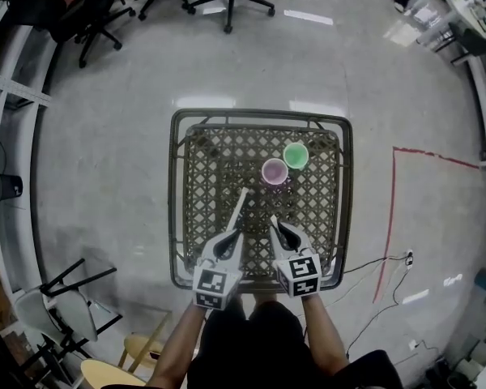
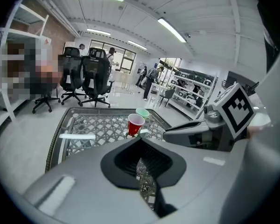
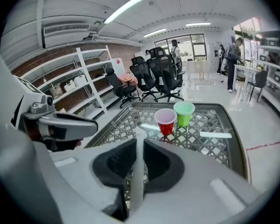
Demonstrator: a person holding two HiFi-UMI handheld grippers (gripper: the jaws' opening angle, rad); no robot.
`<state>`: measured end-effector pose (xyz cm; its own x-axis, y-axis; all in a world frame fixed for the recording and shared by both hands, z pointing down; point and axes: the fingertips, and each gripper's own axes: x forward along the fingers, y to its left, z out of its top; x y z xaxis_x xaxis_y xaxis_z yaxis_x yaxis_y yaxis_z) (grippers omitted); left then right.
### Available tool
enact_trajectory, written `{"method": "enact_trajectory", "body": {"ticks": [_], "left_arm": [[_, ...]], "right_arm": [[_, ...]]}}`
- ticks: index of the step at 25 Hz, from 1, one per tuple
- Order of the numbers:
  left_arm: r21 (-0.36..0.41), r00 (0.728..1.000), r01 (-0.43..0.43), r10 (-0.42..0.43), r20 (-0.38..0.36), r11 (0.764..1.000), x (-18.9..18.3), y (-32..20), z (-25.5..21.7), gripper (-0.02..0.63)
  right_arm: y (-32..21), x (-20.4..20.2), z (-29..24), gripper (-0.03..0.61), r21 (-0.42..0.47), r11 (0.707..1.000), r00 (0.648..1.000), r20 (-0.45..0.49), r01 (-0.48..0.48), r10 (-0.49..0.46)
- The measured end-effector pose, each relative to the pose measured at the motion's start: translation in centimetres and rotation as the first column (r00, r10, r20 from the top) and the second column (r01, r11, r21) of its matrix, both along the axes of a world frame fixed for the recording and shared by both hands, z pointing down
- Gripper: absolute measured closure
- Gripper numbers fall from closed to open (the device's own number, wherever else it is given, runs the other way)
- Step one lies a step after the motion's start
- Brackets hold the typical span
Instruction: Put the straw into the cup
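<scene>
Right tongs [image 1: 282,235]: clamped on the straw [image 3: 138,167], held over the desk [image 1: 181,217].
Left tongs [image 1: 231,240]: closed, empty.
Straw axis: lengthwise along the tongs, with its free end toward the red cup [image 3: 165,120] but well short of it.
Risk: the thin straw may pivot in the pads, then miss the rim or topple the light cup.

Right gripper [image 3: 139,143] with a white straw [image 3: 137,171]
The jaws press on the straw; beyond, a red cup [image 3: 166,121] stands just beside a green cup [image 3: 184,114] on the lattice table [image 3: 210,148].
</scene>
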<state>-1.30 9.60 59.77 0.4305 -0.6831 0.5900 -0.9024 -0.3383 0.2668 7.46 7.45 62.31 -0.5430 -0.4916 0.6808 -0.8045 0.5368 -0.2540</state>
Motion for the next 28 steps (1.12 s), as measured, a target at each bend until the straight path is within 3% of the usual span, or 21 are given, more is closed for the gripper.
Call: {"method": "enact_trajectory", "body": {"ticks": [15, 20, 28], "left_arm": [[0.148, 0.998, 0.056, -0.060, 0.025, 0.987, 1.7, -4.3, -7.8, 0.607], [0.182, 0.996, 0.070, -0.078, 0.036, 0.981, 1.4, -5.4, -8.6, 0.607], [0.192, 0.996, 0.077, -0.084, 0.027, 0.978, 0.1, -7.9, -8.3, 0.607]], "right_arm": [[-5.5, 2.4, -11.1, 0.528, 0.218, 0.973, 0.987, 0.153, -0.080, 0.047], [-8.0, 2.4, -13.1, 0.529, 0.289, 0.953, 0.981, 0.192, -0.091, 0.035], [-12.0, 1.5, -13.7, 0.529, 0.328, 0.935, 0.972, 0.227, -0.138, 0.064]]}}
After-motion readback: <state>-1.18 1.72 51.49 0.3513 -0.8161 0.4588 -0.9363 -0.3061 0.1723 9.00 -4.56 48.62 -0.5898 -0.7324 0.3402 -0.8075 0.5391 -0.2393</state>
